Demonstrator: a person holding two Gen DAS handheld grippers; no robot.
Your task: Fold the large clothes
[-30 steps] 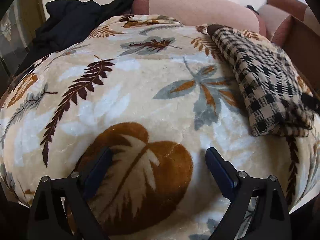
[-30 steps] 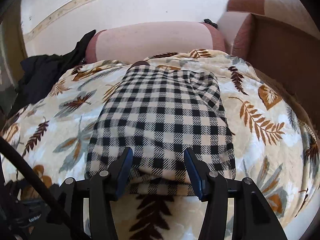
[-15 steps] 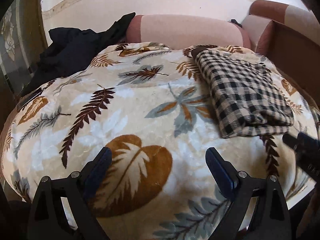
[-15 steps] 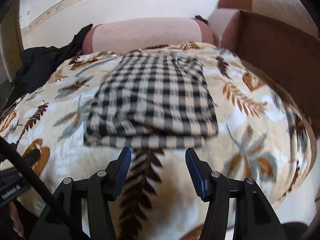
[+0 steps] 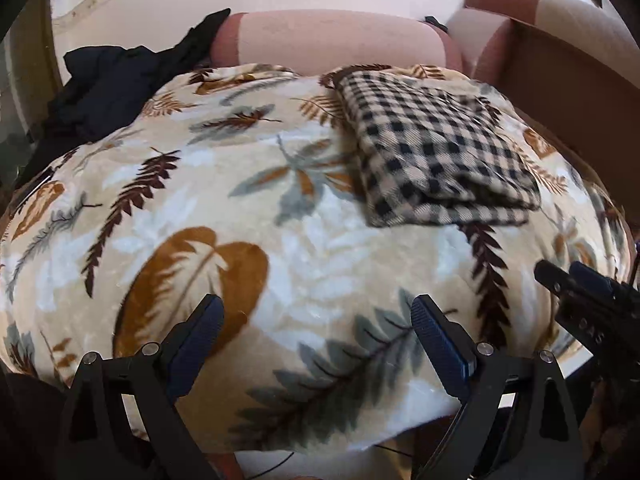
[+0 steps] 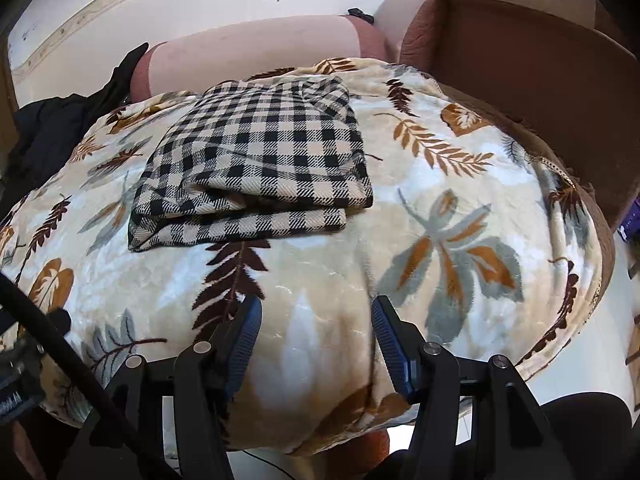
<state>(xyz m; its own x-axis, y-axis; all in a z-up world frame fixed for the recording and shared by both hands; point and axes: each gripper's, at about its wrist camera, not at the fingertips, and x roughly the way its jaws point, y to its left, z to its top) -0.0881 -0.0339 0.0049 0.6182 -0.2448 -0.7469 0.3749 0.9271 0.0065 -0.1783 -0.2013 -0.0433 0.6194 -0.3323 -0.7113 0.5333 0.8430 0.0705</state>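
A black-and-cream checked garment (image 5: 432, 148) (image 6: 260, 160) lies folded into a flat rectangle on a leaf-patterned blanket (image 5: 304, 248) (image 6: 440, 200), toward its far side. My left gripper (image 5: 316, 332) is open and empty, above the blanket's near edge, well short of the garment. My right gripper (image 6: 316, 336) is open and empty, also back near the front edge, with the garment ahead and slightly left. The right gripper also shows at the right edge of the left wrist view (image 5: 592, 308).
A pile of black clothes (image 5: 120, 80) (image 6: 52, 128) lies at the far left. A pink bolster (image 5: 328, 40) (image 6: 256, 56) runs along the back. A brown sofa arm (image 5: 572, 92) (image 6: 520, 80) stands at the right. White floor shows below the blanket's edge.
Both grippers have pulled back toward the blanket's near edge. The right gripper, earlier over the garment's front edge, is now clear of it. The folded garment stays where it lay.
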